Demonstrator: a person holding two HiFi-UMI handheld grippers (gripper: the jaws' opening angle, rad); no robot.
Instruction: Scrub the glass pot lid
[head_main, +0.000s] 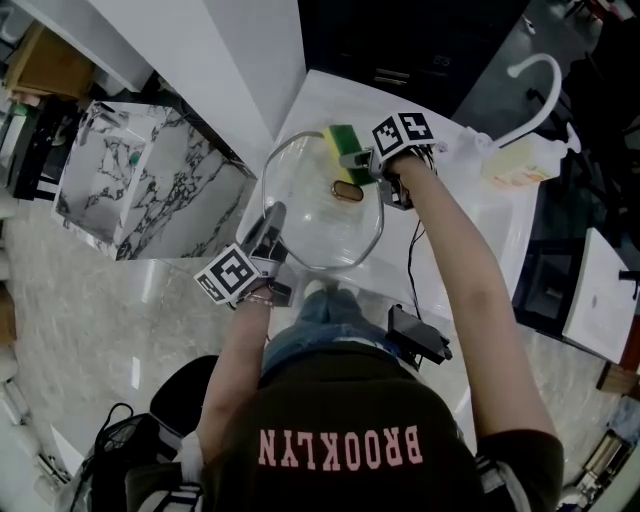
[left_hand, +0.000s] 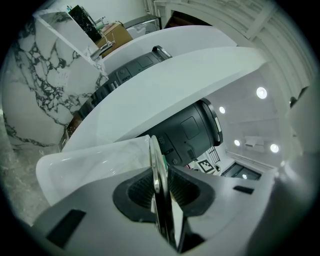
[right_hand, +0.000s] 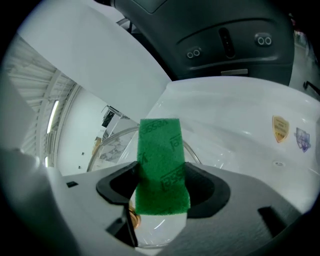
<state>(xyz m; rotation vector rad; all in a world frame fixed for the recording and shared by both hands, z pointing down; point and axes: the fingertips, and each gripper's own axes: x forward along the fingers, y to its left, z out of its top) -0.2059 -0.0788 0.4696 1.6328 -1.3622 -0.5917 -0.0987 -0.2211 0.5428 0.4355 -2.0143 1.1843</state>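
The glass pot lid (head_main: 322, 205) is held over the white table (head_main: 440, 215), with its brown knob (head_main: 347, 191) near the middle. My left gripper (head_main: 268, 235) is shut on the lid's near-left rim. In the left gripper view that rim (left_hand: 156, 170) runs edge-on between the pads, inside my left gripper (left_hand: 161, 192). My right gripper (head_main: 362, 162) is shut on a green and yellow sponge (head_main: 343, 147) at the lid's far edge. The right gripper view has the sponge's green face (right_hand: 161, 165) upright in my right gripper (right_hand: 161, 187), with the lid's glass (right_hand: 112, 142) and knob (right_hand: 134, 219) behind and below.
A marble-patterned box (head_main: 150, 180) stands left of the table. A white curved faucet (head_main: 535, 85) and a pale bottle (head_main: 520, 165) are at the right. A black device (head_main: 420, 338) with a cable sits at the table's near edge. A black stool (head_main: 185, 395) is lower left.
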